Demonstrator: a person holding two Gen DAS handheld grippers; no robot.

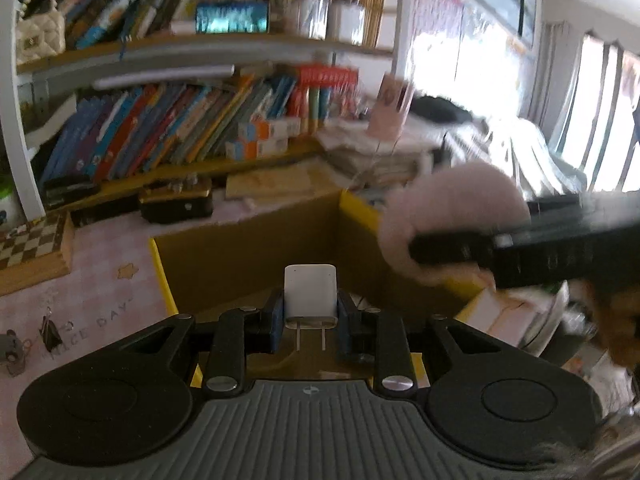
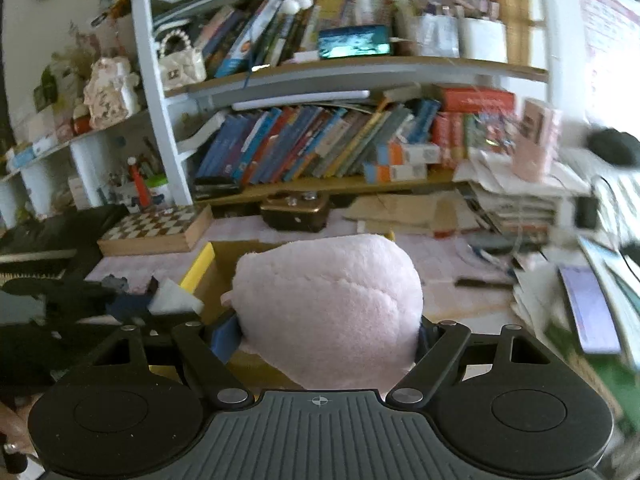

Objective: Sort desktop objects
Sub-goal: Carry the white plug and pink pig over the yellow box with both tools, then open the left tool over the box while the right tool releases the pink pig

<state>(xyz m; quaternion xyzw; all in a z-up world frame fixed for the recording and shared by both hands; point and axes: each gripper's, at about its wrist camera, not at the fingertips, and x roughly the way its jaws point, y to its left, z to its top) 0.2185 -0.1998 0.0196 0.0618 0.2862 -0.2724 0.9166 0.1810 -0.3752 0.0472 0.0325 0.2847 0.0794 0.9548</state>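
Note:
My left gripper [image 1: 310, 314] is shut on a white plug charger [image 1: 310, 294], prongs toward the camera, held over an open cardboard box [image 1: 248, 256] with yellow flaps. My right gripper [image 2: 324, 336] is shut on a pink plush toy [image 2: 328, 300] that fills the space between its fingers, above the same box [image 2: 202, 262]. In the left wrist view the plush [image 1: 448, 208] and the right gripper [image 1: 520, 248] hang at the box's right side. The left gripper [image 2: 120, 300] with the charger [image 2: 172, 298] shows blurred in the right wrist view.
A pink desk mat [image 1: 80, 304] holds binder clips [image 1: 50, 334] and a chessboard box [image 2: 156, 228]. A bookshelf [image 2: 320, 144] full of books stands behind. Paper stacks [image 2: 512, 200], a black gold-trimmed case [image 2: 294, 212] and a pink cup [image 2: 536, 144] crowd the right.

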